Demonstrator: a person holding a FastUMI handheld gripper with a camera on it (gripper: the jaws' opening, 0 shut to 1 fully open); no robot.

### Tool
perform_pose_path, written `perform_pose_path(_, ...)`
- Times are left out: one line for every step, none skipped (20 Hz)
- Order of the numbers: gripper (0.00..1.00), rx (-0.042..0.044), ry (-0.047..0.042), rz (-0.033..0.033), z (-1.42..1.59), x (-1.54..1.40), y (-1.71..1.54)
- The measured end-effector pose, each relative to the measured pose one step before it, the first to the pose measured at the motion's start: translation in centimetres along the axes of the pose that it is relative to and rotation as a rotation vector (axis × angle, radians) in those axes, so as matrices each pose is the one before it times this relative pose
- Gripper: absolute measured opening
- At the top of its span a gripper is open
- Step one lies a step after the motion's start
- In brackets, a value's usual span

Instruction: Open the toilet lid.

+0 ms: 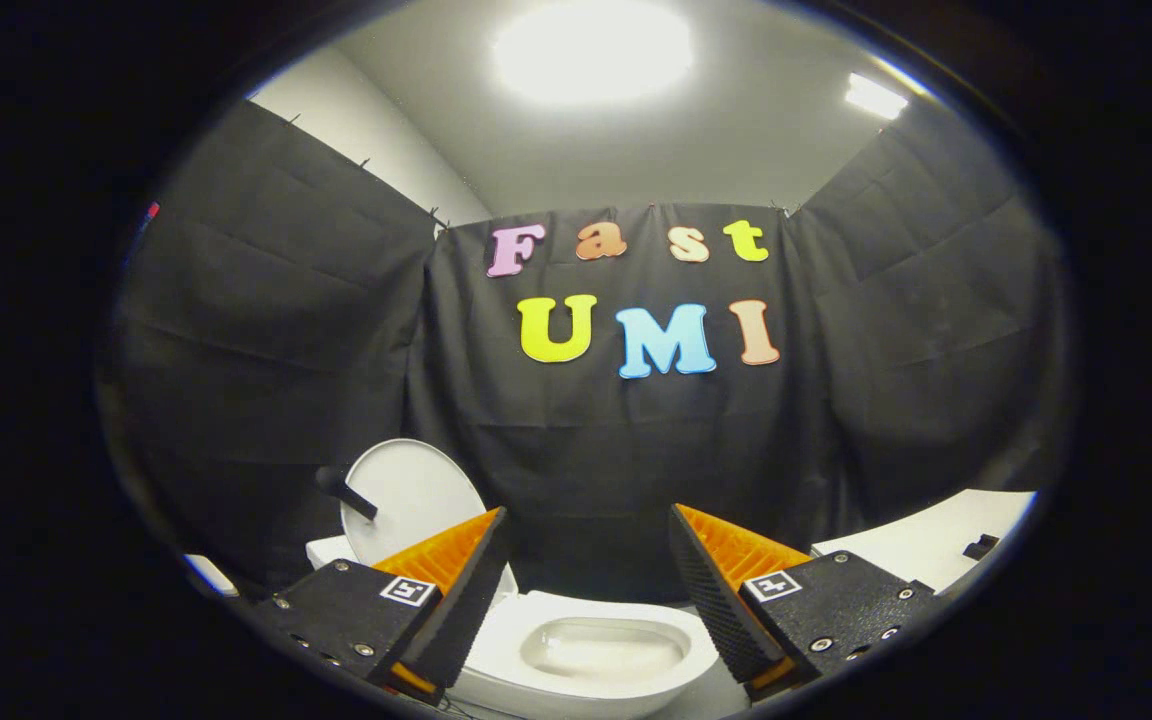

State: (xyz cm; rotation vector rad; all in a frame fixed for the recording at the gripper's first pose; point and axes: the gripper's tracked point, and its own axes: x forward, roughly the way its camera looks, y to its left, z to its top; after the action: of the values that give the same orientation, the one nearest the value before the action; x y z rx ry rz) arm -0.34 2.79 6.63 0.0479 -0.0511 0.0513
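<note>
The tool (586, 600) stands with its fingers spread wide and nothing between them, held back above the toilet (596, 650), whose bowl lies just ahead of and below the gap. The toilet lid (416, 500) is upright beyond the left finger, leaning back toward the tank against the black cloth wall (636, 440), with a dark handle (344, 490) projecting from its face. Judged from this, the lid is already open and the tool is clear of it; a white surface (936, 540) lies beyond the right finger.
</note>
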Motion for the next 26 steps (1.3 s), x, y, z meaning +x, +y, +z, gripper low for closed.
perform_pose_path(0.96,0.00071,0.01169,-0.01347,-0.763,-0.242,-0.362)
perform_pose_path(0.96,0.00904,0.01034,-0.0125,-0.755,-0.147,-0.402)
perform_pose_path(0.96,0.01328,0.01114,-0.0056,-0.807,-0.058,-0.201)
perform_pose_path(0.96,0.009,0.01053,-0.00474,-0.629,-0.025,-0.167)
perform_pose_path(0.96,0.00353,0.00781,-0.00514,-0.496,0.029,-0.232)
perform_pose_path(0.96,-0.00196,0.00735,-0.00847,-0.408,0.052,-0.246)
perform_pose_path(0.96,-0.00378,0.00552,-0.00316,-0.274,-0.08,-0.049)
perform_pose_path(0.96,-0.00477,-0.00269,0.01017,-0.008,-0.012,0.32)
perform_pose_path(0.96,-0.01186,-0.0033,0.00927,0.008,-0.108,0.405)
perform_pose_path(0.96,-0.01503,0.00155,0.00658,-0.107,-0.109,0.252)
perform_pose_path(0.96,-0.01088,0.006,-0.002,-0.281,-0.119,0.001)
perform_pose_path(0.96,-0.00371,0.00131,-0.00316,-0.106,-0.149,-0.056)
perform_pose_path(0.96,0.00268,-0.00189,-0.00168,0.116,-0.169,-0.025)
perform_pose_path(0.96,0.00452,-0.00301,-0.00375,0.092,-0.127,-0.038)
perform_pose_path(0.96,0.00511,0.0001,-0.00446,-0.003,-0.073,-0.104)
perform_pose_path(0.96,0.00277,0.00319,-0.00474,-0.067,0.02,-0.149)
perform_pose_path(0.96,0.0005,0.00553,-0.00669,-0.205,-0.068,-0.121)
perform_pose_path(0.96,0.00038,0.00742,-0.00458,-0.141,0.016,-0.164)
perform_pose_path(0.96,0.00176,0.00622,-0.00405,-0.124,-0.034,-0.14)
perform_pose_path(0.96,0.00222,0.00403,-0.00461,-0.022,0.011,-0.185)
perform_pose_path(0.96,0.00306,0.00202,-0.0061,-0.06,-0.082,-0.268)
perform_pose_path(0.96,0.0049,0.00109,-0.00391,0.072,-0.088,-0.156)
perform_pose_path(0.96,0.00392,0.00096,-0.00613,-0.044,0.029,-0.177)
perform_pose_path(0.96,0.00111,0.00148,-0.00405,0.036,-0.039,-0.152)
perform_pose_path(0.96,-0.00193,0.00049,-0.00371,0.034,-0.072,-0.022)
perform_pose_path(0.96,-0.00158,0.00087,-0.0015,0.027,0.107,0.04)
